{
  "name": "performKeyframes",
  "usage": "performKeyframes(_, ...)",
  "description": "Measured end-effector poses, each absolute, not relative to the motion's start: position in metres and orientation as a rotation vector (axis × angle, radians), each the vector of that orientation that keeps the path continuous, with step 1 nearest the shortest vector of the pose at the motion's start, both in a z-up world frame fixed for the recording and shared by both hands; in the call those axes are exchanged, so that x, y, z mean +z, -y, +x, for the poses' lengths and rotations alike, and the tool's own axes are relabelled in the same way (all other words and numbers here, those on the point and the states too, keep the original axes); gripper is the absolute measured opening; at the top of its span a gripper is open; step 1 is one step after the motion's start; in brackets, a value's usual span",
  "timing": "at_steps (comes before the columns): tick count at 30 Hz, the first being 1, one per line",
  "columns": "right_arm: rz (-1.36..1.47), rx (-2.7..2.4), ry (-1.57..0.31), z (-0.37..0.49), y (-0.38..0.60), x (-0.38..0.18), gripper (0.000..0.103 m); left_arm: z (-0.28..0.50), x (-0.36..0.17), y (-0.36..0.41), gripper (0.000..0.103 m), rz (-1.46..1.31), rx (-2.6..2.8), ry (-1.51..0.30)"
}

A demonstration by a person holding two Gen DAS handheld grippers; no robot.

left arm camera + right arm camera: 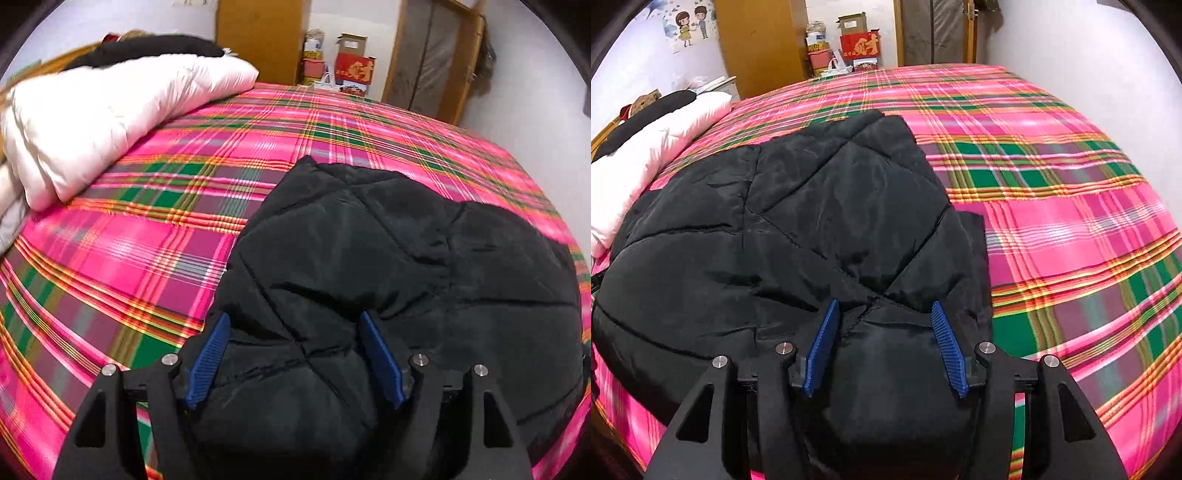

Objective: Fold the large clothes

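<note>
Evidently the black quilted jacket is a padded, puffy garment: it is judged soft and compressible, light for its bulk, with a smooth shell that may slip between ribbed pads. No stiffness is expected; any lifted edge will likely sag and drag the layers beneath. A grip is best taken at a hem or a stitched seam line, where the padding is thinner and the fabric bunches less, not on the swollen middle of a panel.

Position: the jacket lies on the pink plaid bedspread, bundled into a rounded heap near the edge closest to the cameras. A white padded quilt is seen well apart from it, toward the far left side of the bed.

Appearance: matte black shell, diamond-pattern stitching, shallow creases across the panels; a flat darker flap is noted at the heap's right side in the right wrist view. No zip or label can be made out.

Left gripper: jaws stand wide apart, with a bulge of jacket fabric between the blue pads; whether the pads press on it cannot be told with certainty, but they look clear of it. Right gripper: jaws partly apart, likewise straddling a fold of the jacket; a firm clamp is not evident.
</note>
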State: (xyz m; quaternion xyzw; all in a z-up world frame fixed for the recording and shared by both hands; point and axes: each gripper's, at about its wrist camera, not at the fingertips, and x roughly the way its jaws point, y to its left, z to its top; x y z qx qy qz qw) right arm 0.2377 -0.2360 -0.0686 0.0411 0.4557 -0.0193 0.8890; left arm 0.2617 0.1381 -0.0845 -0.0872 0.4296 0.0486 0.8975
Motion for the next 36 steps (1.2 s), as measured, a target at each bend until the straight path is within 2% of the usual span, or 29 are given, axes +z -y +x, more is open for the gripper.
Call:
performKeyframes(3,0.090,-0.062,-0.932,0.237,0.235,-0.051,0.053,0.264,-0.078,-0.139,0.074,-0.196,0.121,-0.898)
performKeyframes(9,0.108,-0.024,-0.832,0.263,0.237,-0.015,0.053,0.300,-0.053,-0.133,0.074,-0.119,0.087,-0.793)
performKeyframes(17,0.143,-0.054,-0.932,0.321,0.251,-0.077,0.053,0.341,-0.093,-0.135,0.075,-0.167,0.032,-0.860)
performKeyframes(36,0.161,-0.063,-0.904,0.322,0.255,-0.098,0.053,0.349,-0.108,-0.129,0.076,-0.172,0.035,-0.850)
